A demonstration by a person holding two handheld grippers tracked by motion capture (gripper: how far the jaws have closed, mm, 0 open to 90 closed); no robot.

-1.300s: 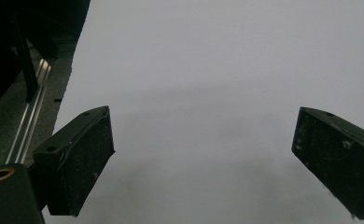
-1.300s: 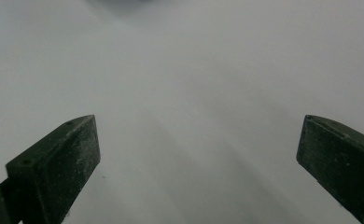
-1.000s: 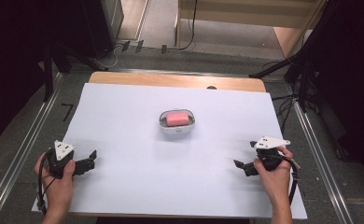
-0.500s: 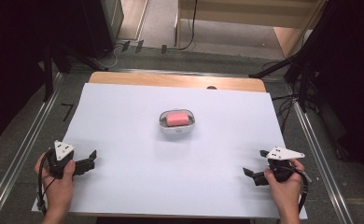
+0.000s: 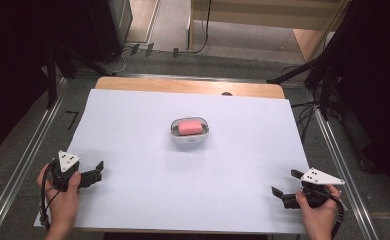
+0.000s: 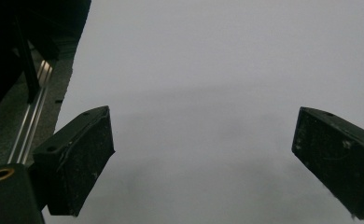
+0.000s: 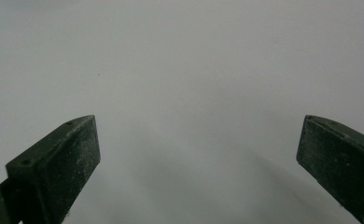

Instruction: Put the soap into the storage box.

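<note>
A small white dish (image 5: 190, 139) stands at the middle of the white table sheet (image 5: 148, 205), and a pink block (image 5: 189, 126) lies in it. Near the front left corner a hand holds my left gripper (image 5: 98, 171) open, its jaws pointing right, with nothing between them. My right gripper (image 5: 285, 182) is low at the front right corner, open and empty, jaws pointing left. In the left gripper view the left gripper (image 6: 203, 116) has its jaws spread wide over bare sheet. The right gripper (image 7: 199, 119) looks the same in the right gripper view. Both are far from the dish.
A strip of wooden tabletop (image 5: 188, 86) shows beyond the sheet's far edge. Metal rails (image 5: 23, 165) run along both sides of the table. Dark stands and cables (image 5: 323, 80) crowd the floor behind and at the right.
My right gripper has drawn back toward the front right corner of the sheet. The left gripper and the dish have stayed put.
</note>
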